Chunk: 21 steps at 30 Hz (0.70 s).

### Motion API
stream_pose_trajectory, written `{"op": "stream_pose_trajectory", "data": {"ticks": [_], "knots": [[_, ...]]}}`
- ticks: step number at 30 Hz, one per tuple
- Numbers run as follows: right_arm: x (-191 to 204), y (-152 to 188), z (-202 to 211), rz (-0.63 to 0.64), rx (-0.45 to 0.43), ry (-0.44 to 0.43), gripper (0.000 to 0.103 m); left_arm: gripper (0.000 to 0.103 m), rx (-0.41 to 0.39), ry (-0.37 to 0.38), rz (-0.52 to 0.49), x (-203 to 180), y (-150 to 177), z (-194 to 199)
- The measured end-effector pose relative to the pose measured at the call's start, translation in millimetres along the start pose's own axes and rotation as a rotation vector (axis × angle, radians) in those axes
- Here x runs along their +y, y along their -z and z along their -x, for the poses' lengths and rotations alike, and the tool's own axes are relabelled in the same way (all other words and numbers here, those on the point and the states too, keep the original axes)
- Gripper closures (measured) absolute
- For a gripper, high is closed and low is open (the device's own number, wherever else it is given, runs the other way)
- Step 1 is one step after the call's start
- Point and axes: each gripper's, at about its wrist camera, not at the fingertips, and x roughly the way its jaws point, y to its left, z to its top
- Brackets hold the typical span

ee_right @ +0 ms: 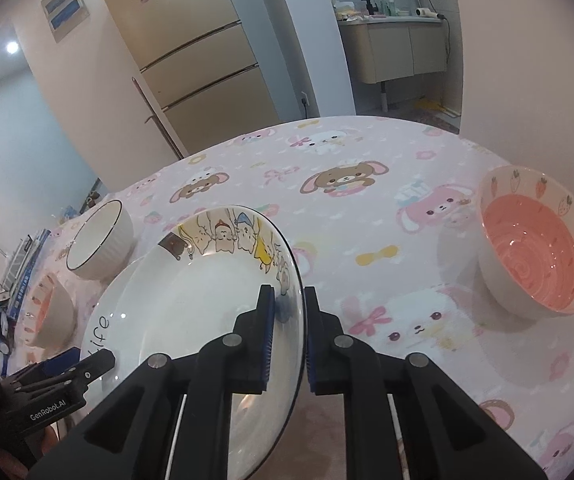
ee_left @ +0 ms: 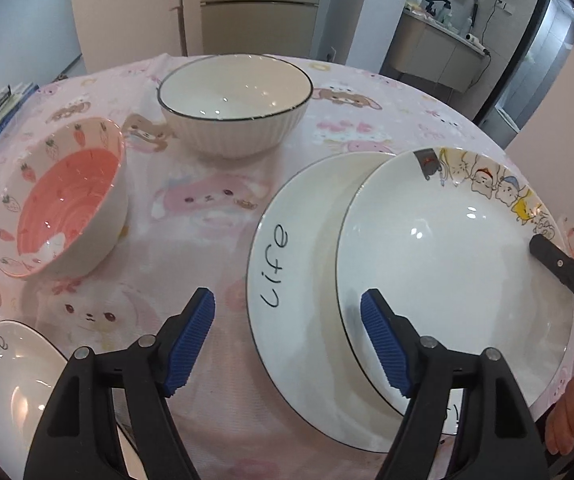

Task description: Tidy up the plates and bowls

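Meanwhile, right gripper [ee_right: 289, 336] clamped on cartoon plate [ee_right: 207, 304] rim, left gripper [ee_left: 287, 344] wide, empty.

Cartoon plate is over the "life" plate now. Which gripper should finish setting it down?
Right. The right gripper is shut on the cartoon plate at its rim, tilted over the "life" plate. The left gripper is open, holding nothing.

Cartoon plate [ee_left: 455, 264], "life" plate [ee_left: 287, 280], ribbed white bowl [ee_left: 235, 100]: glossy glazed ceramic. Surface cloth [ee_left: 207, 208]: matt printed fabric. Fingers [ee_left: 191, 344]: black plastic, ridged blue rubber pads.
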Motion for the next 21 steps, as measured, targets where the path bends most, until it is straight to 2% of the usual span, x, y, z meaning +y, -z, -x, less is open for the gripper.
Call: {"op": "stream_pose_trajectory", "data": {"ticks": [7,12,15,21], "knots": [[7,3,-6,0.027,0.026,-0.035,0.089,0.029,-0.008,-0.062,-0.02,-4,3,-2],[15,10,-17,0.03,0.074,-0.085,0.089,0.029,-0.018,-0.055,-0.018,-3,3,1],[19,13,-20,0.039,0.08,-0.078,0.088,0.029,-0.039,-0.049,-0.003,0,2,6],[24,16,-28,0.07,0.106,-0.051,0.086,0.029,-0.213,-0.026,-0.021,-4,2,38]]}}
